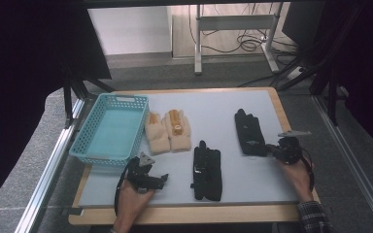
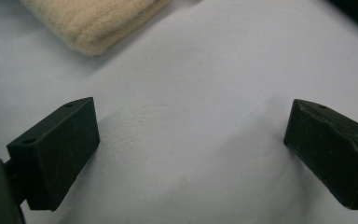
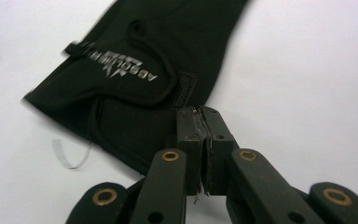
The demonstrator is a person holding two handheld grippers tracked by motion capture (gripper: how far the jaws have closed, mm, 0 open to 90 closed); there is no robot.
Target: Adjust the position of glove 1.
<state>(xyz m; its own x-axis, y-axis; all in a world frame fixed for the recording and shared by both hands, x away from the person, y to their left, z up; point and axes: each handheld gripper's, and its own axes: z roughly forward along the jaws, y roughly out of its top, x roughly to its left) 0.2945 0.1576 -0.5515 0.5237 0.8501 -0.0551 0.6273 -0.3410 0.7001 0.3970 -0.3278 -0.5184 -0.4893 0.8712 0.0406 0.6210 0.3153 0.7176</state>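
Right gripper [image 3: 204, 140]: jaws pressed together at the cuff edge of the black glove [image 3: 135, 88], likely pinching its hem to lift it; the fabric between the pads is not clearly visible. Glove lies flat on the table [image 1: 223, 104], right side. Left gripper [image 2: 191, 154]: jaws wide apart, holding nothing, waiting near the blue basket [image 1: 110, 127], probable destination.

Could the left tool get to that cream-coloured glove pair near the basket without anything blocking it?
Probably yes. The left tool is open over bare table, and the cream gloves lie just ahead, with nothing between them.
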